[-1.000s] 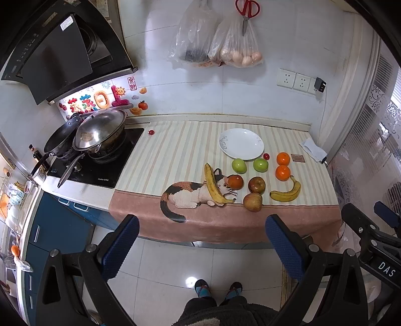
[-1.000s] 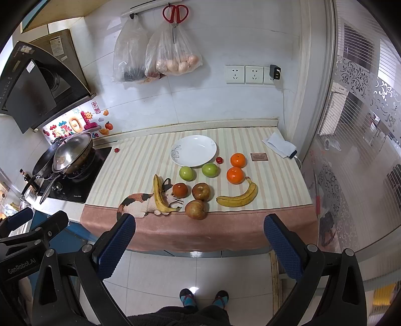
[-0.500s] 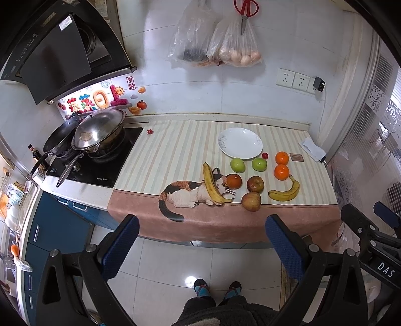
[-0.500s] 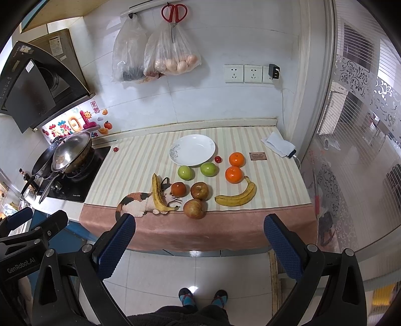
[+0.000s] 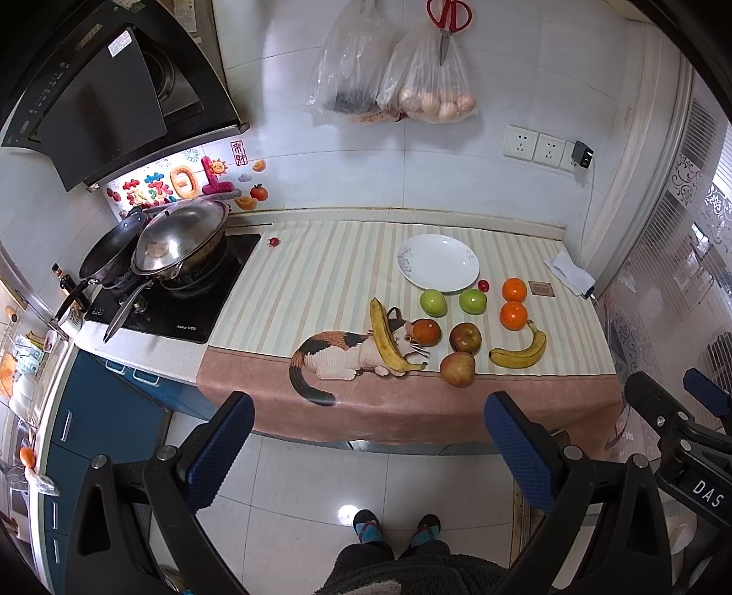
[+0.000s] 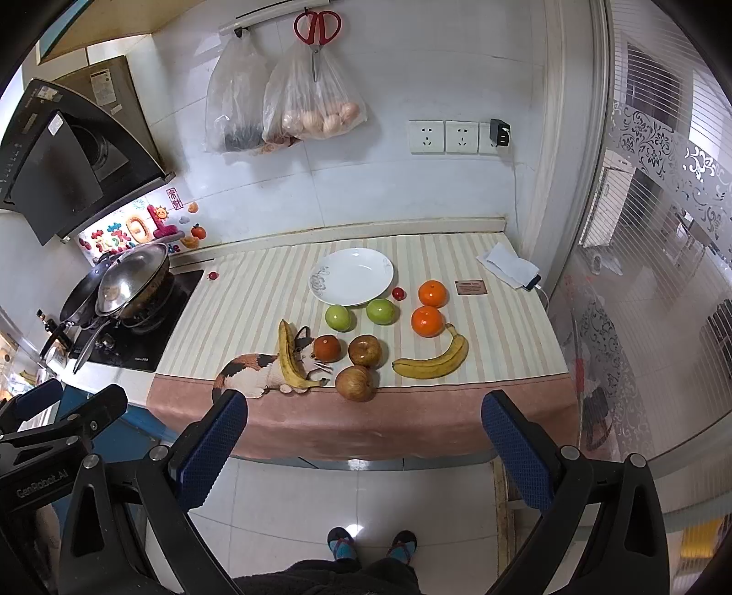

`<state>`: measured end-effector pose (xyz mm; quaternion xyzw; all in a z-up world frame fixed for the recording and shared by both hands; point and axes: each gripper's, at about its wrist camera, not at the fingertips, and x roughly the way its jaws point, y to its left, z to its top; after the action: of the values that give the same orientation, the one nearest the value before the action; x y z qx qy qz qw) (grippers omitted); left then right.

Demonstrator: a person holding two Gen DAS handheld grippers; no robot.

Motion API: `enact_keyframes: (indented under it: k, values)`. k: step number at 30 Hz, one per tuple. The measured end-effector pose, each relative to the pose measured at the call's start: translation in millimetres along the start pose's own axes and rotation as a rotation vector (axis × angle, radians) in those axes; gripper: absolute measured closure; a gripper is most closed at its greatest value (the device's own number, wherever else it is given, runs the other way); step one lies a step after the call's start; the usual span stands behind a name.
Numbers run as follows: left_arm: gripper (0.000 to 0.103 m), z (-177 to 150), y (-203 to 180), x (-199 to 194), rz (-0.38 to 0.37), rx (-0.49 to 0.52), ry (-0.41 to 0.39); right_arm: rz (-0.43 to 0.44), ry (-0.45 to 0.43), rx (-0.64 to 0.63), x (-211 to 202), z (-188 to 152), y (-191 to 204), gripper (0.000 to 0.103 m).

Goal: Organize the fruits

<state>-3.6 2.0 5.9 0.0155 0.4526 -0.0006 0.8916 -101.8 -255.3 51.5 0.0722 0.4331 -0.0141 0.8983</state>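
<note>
Fruit lies on a striped cloth on the counter near an empty white plate (image 5: pixel 438 268) (image 6: pixel 351 276). There are two bananas (image 5: pixel 388 338) (image 5: pixel 521 350), two green apples (image 5: pixel 433 302) (image 5: pixel 473 300), two oranges (image 5: pixel 514 289) (image 5: pixel 513 316), reddish apples (image 5: pixel 465 338) (image 5: pixel 457 369) and a persimmon-like fruit (image 5: pixel 427 331). The same fruit shows in the right wrist view, with a banana (image 6: pixel 432 357) at the right. My left gripper (image 5: pixel 368 446) and right gripper (image 6: pixel 363 441) are both open and empty, held back over the floor short of the counter.
A stove with a lidded wok (image 5: pixel 180 240) stands at the left. Two small red tomatoes (image 5: pixel 483 285) (image 5: pixel 273 241) lie on the cloth. Bags and scissors (image 5: pixel 448 27) hang on the wall. A folded cloth (image 5: pixel 568 272) lies at the right corner. The person's feet (image 5: pixel 395 533) are below.
Both views have shifted slightly; the counter and fruit sit marginally lower-left in frame. Nothing on the counter has moved and both grippers remain open.
</note>
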Motion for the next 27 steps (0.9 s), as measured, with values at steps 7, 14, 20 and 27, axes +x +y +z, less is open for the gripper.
enact_keyframes:
  k: [7,14,20,27]
  values:
    - [0.0,-0.6,0.4,0.0,0.0,0.001,0.0,0.011,0.004,-0.008,1.3,1.0,-0.9,0.0]
    - [0.0,4.1,-8.5,7.9,0.015,-0.016,0.001,0.031,0.01,0.02,12.4,4.8,-13.5,0.0]
    - [0.0,20.6,-10.8,56.3,0.095,-0.074,0.02,0.082,0.073,0.129,63.4,12.5,-50.2,0.0]
    - [0.0,34.5,-8.1,150.7,0.164,-0.119,0.16,0.083,0.186,0.261,154.8,12.4,-96.0,0.0]
